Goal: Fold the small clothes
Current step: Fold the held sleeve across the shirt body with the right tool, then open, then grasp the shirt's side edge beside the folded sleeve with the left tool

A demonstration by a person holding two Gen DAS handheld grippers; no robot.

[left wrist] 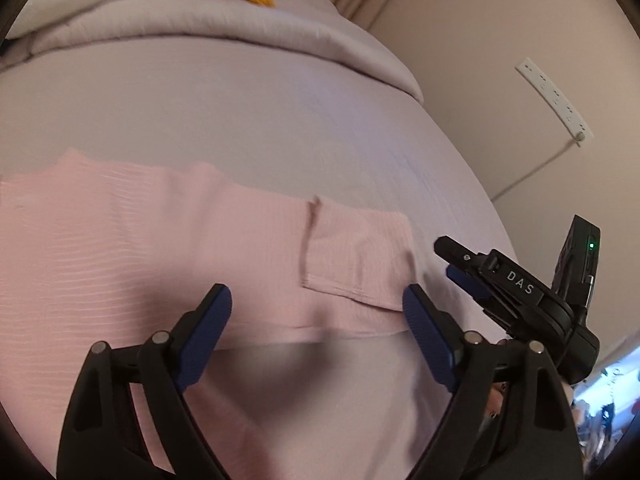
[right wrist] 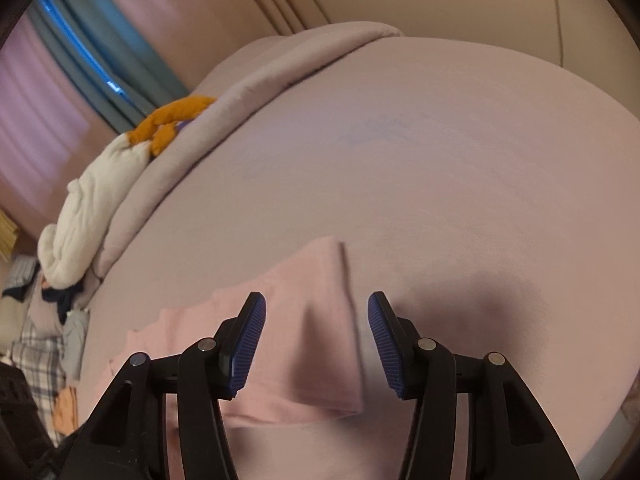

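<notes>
Meanwhile, a pink top lies flat on the bed

Broadly, the bed (left wrist: pixel 280 120) fills both views, a folded duvet (left wrist: pixel 200 28) across its far end. The pink top (left wrist: pixel 140 240) lies flat near the front edge, sleeve folded in. A white cloth (right wrist: pixel 92 200) and orange toy (right wrist: pixel 168 120) rest beyond. Left hand-held gripper (left wrist: pixel 318 312) and right hand-held gripper (right wrist: pixel 316 320) hover open above it, holding nothing.

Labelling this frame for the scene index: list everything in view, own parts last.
top: 1, pink, flat on bed, sleeve folded in
bed: 1, lilac sheet
duvet: 1, lilac, folded at far end
pillow: 1, white, beside duvet
plush: 1, orange, on pillow
power strip: 1, white, on wall
curtain: 1, blue-grey, far left
clothes pile: several, checked and dark, beside bed
left tongs: 1, black, blue pads, open over hem
right tongs: 1, black, blue pads, open over sleeve
</notes>
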